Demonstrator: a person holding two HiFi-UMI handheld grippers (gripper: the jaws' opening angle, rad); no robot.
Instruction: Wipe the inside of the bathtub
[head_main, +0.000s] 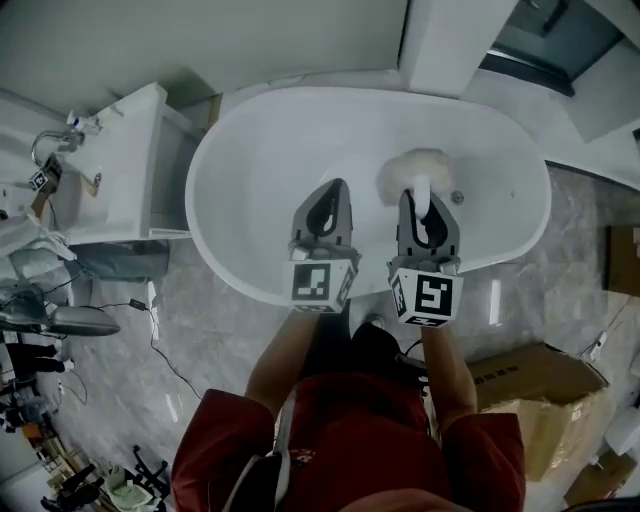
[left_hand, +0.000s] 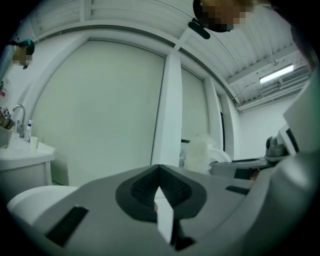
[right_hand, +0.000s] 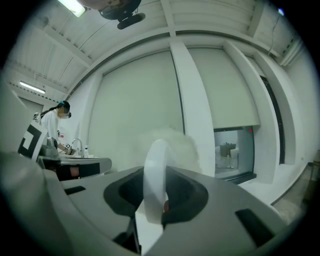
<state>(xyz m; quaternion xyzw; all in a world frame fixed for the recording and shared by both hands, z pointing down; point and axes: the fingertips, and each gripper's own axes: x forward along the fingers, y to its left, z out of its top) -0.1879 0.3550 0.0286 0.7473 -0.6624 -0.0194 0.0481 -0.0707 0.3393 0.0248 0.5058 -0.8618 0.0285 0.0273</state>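
The white oval bathtub (head_main: 262, 150) lies below me, and both grippers hover over its near rim. My right gripper (head_main: 421, 200) is shut on the white handle (right_hand: 154, 167) of a fluffy white duster. The duster's head (head_main: 410, 170) points into the tub, toward the far side. In the right gripper view the fluffy head (right_hand: 176, 144) rises just past the jaws of the right gripper (right_hand: 156, 186). My left gripper (head_main: 329, 192) hangs beside it, shut, with nothing between its pads. In the left gripper view the left gripper (left_hand: 159, 171) has its jaws meeting, and the duster's head (left_hand: 199, 152) shows to its right.
A white sink cabinet (head_main: 112, 160) with a tap (head_main: 48, 146) stands left of the tub. Cardboard boxes (head_main: 530, 388) sit on the marble floor at the right, and cables (head_main: 152, 322) trail at the left. A person (right_hand: 54, 124) stands at a sink in the distance.
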